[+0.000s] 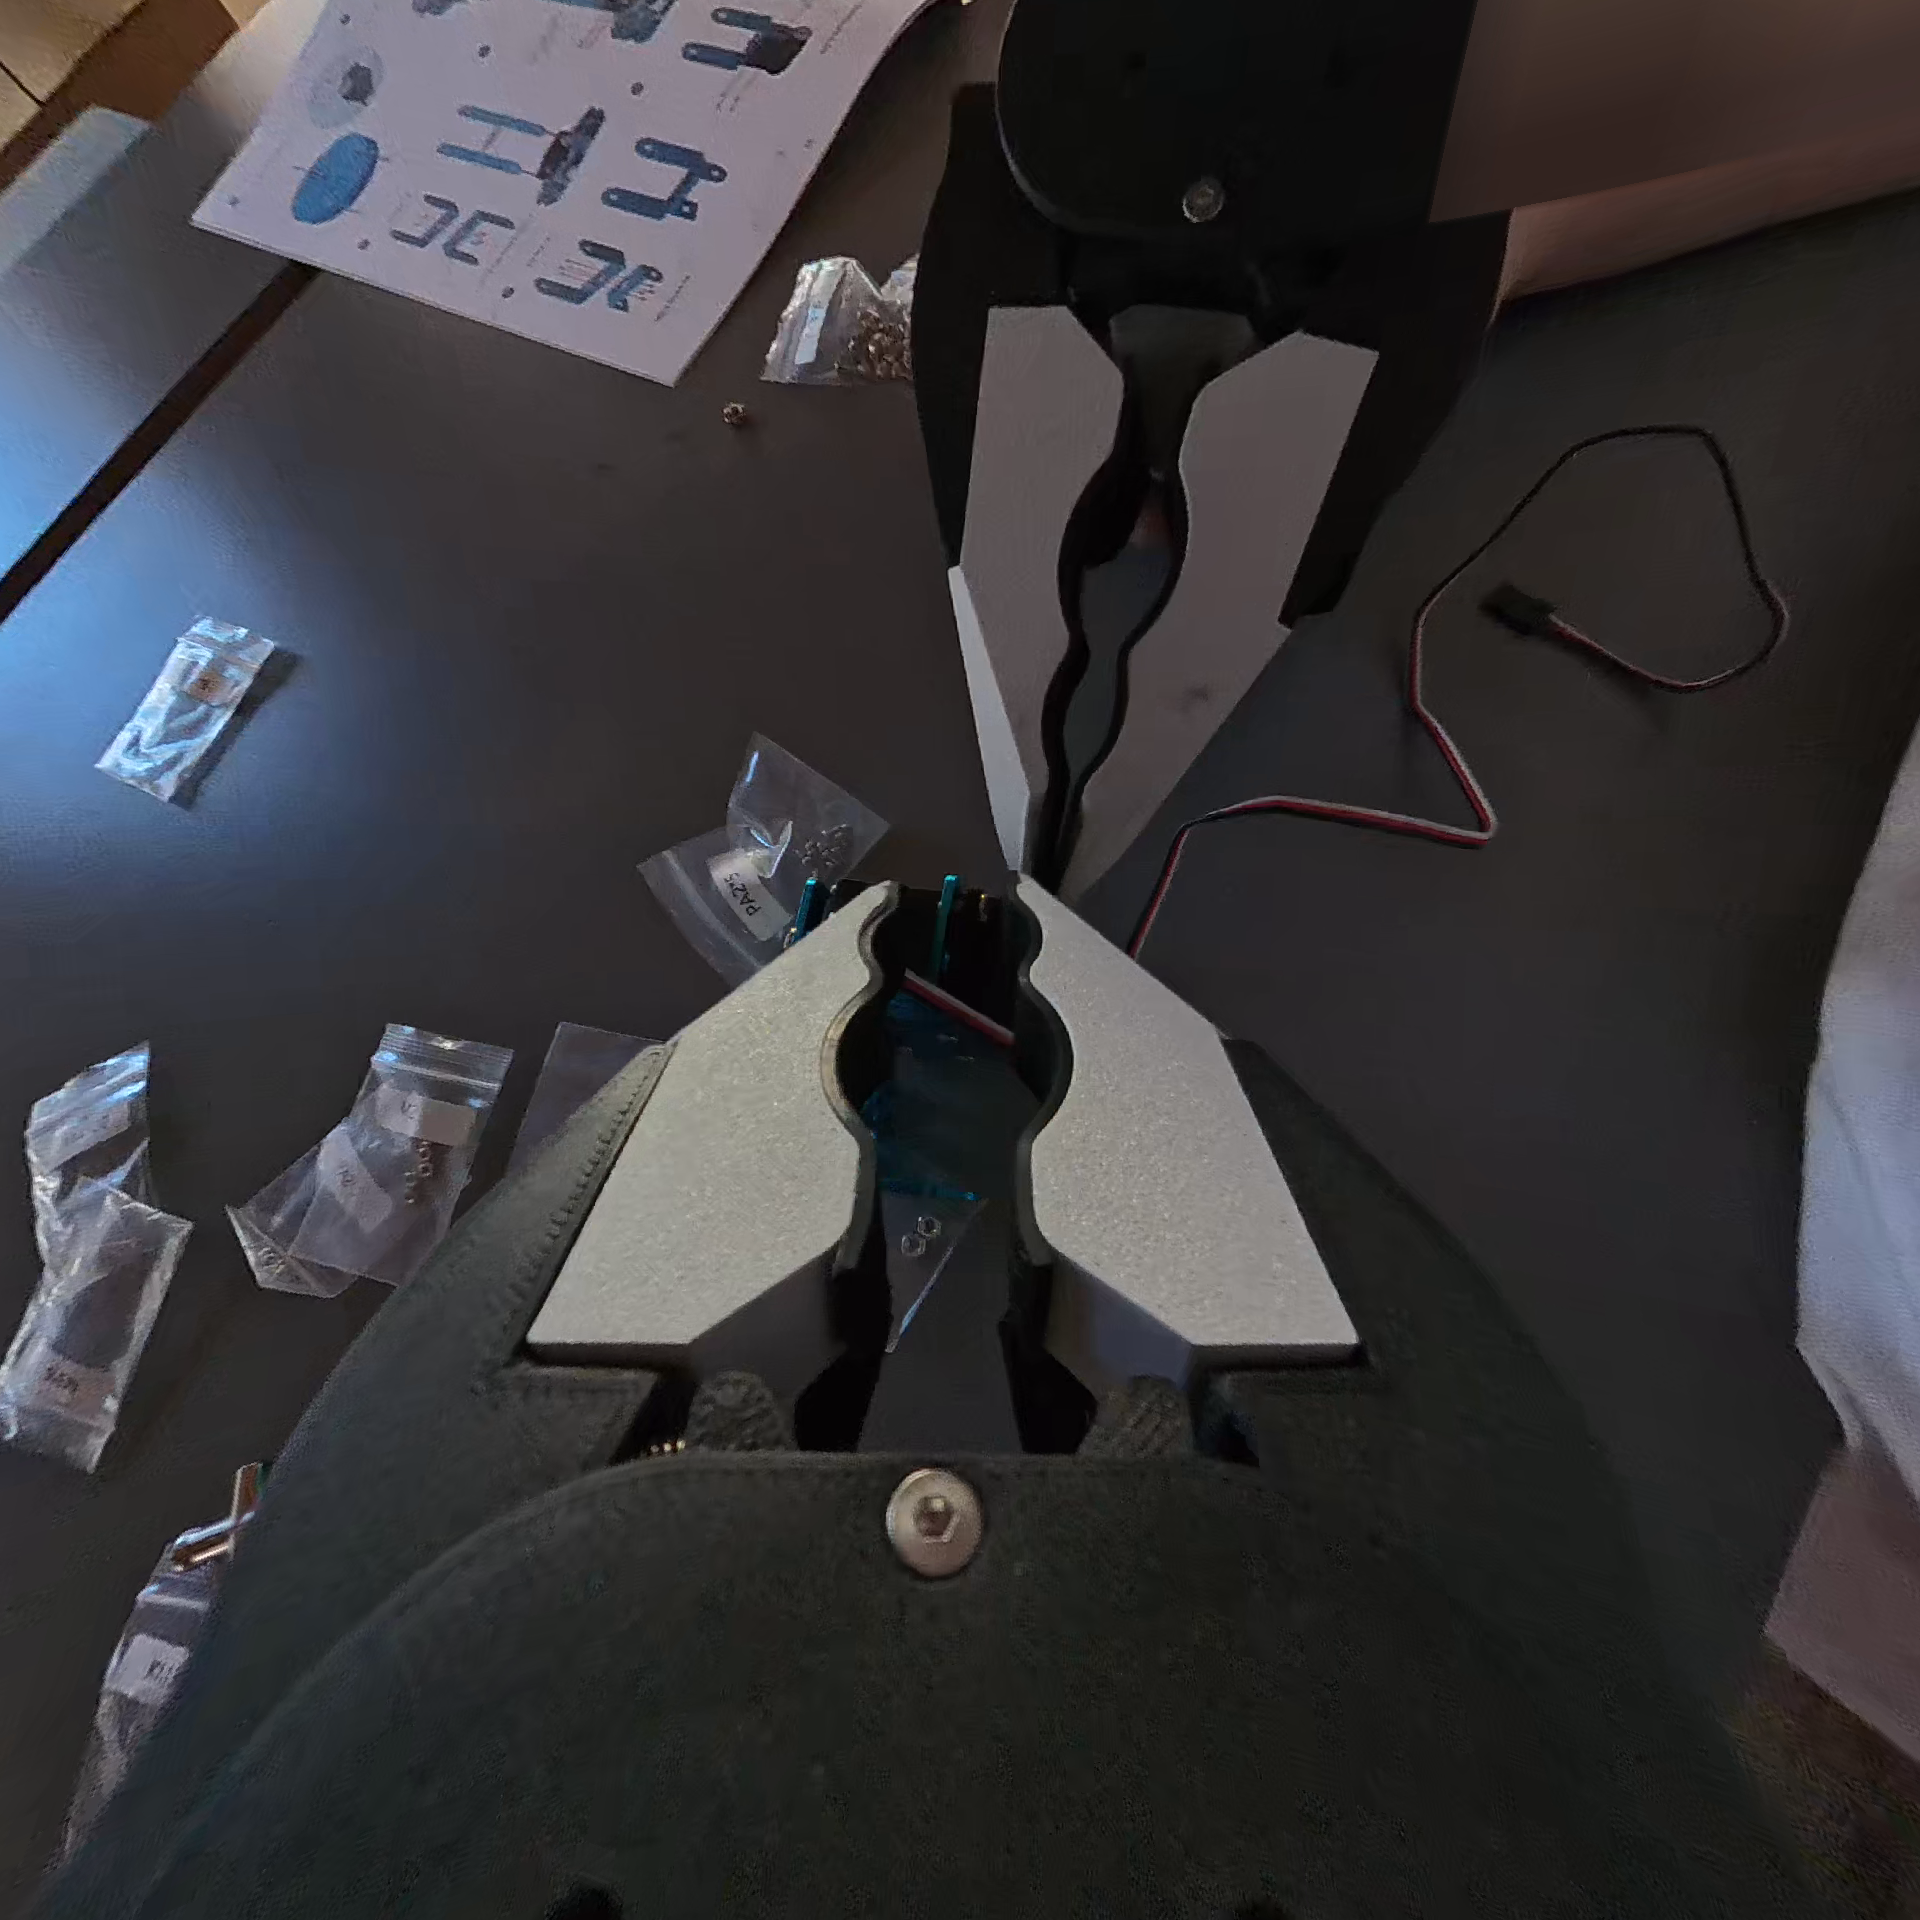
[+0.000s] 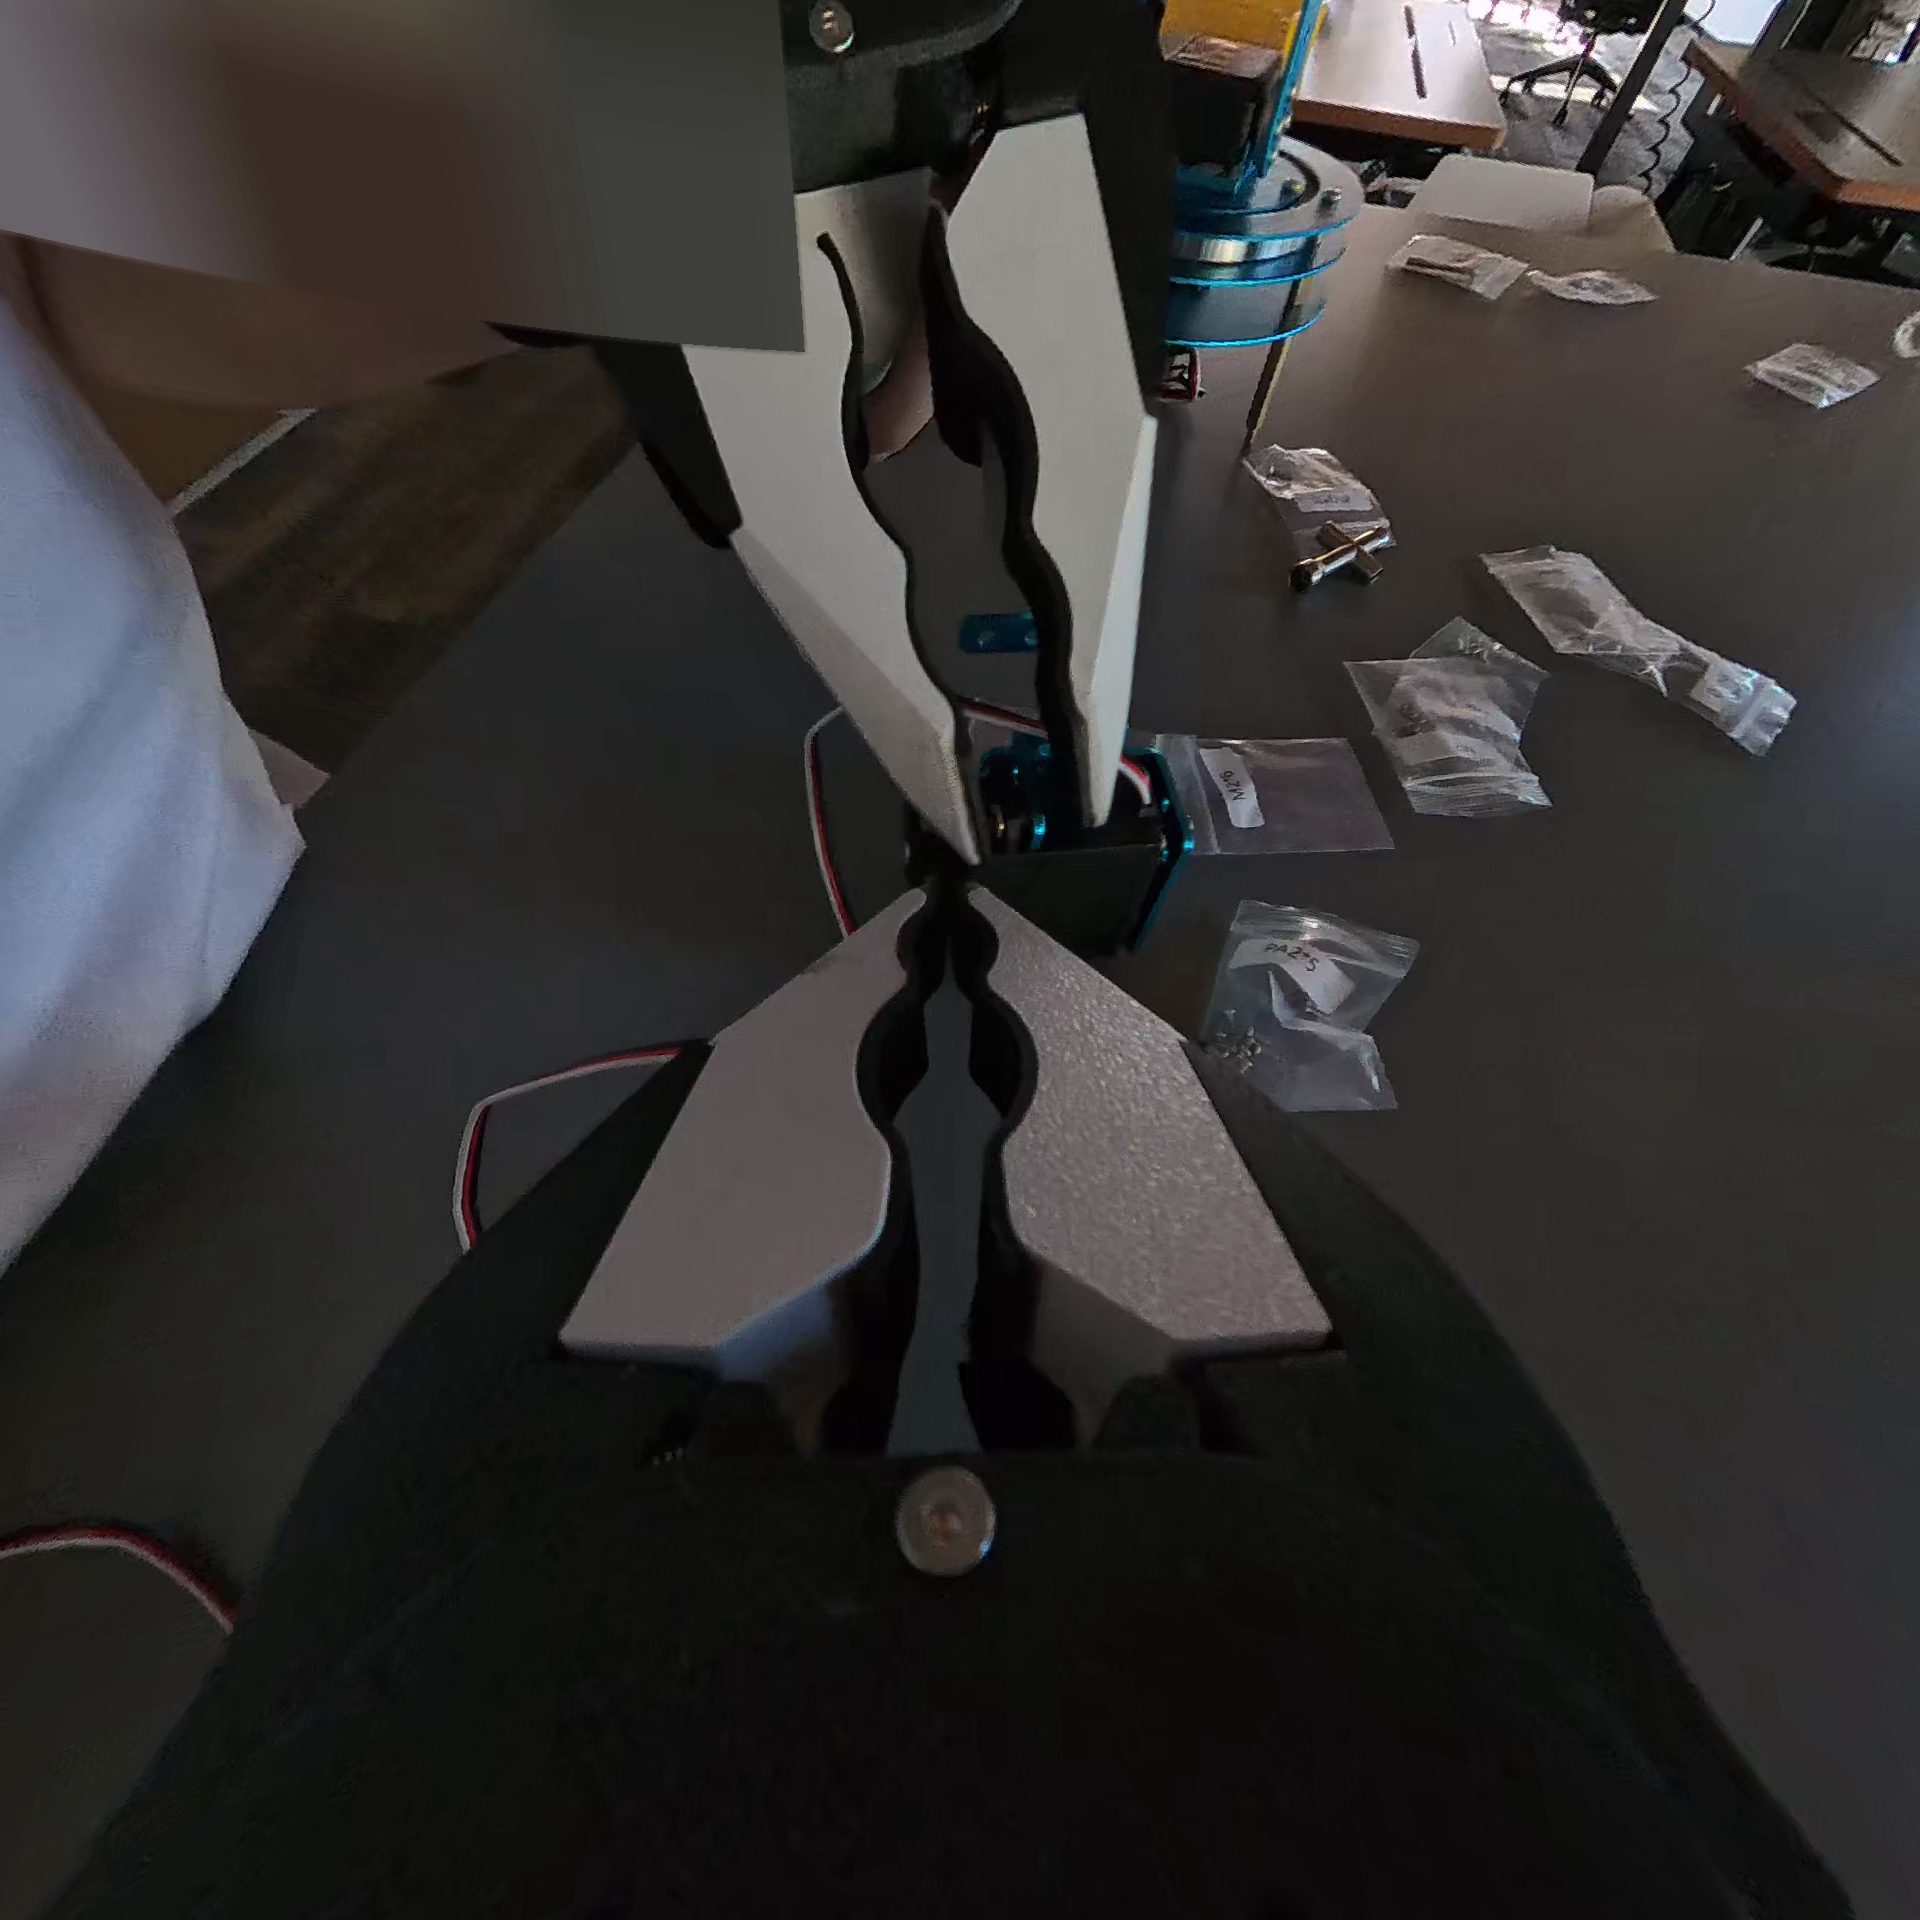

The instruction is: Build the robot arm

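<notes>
My left gripper (image 1: 954, 899) is shut on a black servo (image 1: 992, 940) with a blue metal bracket, held low over the dark table (image 1: 468, 623). In the right wrist view it comes down from above (image 2: 1039, 821) with the servo (image 2: 1070, 883) between its fingers. My right gripper (image 2: 945, 899) is shut, its tips against the servo's near corner; I cannot tell whether it pinches anything. It also shows in the left wrist view (image 1: 1039, 868). The servo's red, white and black wire (image 1: 1455, 790) loops away over the table to a black plug (image 1: 1512, 608).
A printed sheet with blue drawings (image 1: 540, 166) lies at the far left. Several small clear bags of hardware (image 1: 769, 862) (image 2: 1309, 997) lie around the servo. A metal cross wrench (image 2: 1340, 551), a blue round assembly (image 2: 1257, 249) and a loose nut (image 1: 732, 412) are farther off. White cloth (image 1: 1870, 1039) edges the table. The grippers are tip to tip, or close to it. Both grippers' tips are roughly 15 centimeters from the black plug (image 1: 1512, 608).
</notes>
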